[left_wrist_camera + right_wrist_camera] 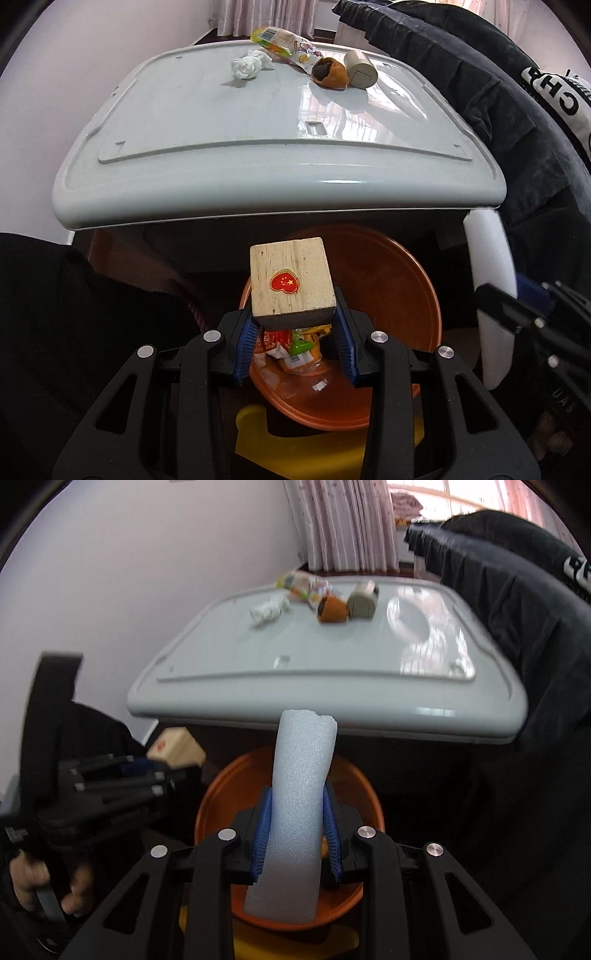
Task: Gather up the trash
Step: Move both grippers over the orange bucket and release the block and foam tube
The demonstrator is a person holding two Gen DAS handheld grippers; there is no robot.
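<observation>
My left gripper is shut on a wooden block with a red heart sticker. It holds the block over an orange bin that has wrappers at the bottom. My right gripper is shut on a white foam tube, upright above the same bin. On the grey table behind lie a crumpled tissue, a snack wrapper, an orange-brown peel and a beige cylinder. The right wrist view shows the left gripper with the block at the left.
A dark jacket hangs along the table's right side. A yellow object lies under the bin. A person's hand grips the left handle at the lower left. A pale wall and pink curtains stand behind the table.
</observation>
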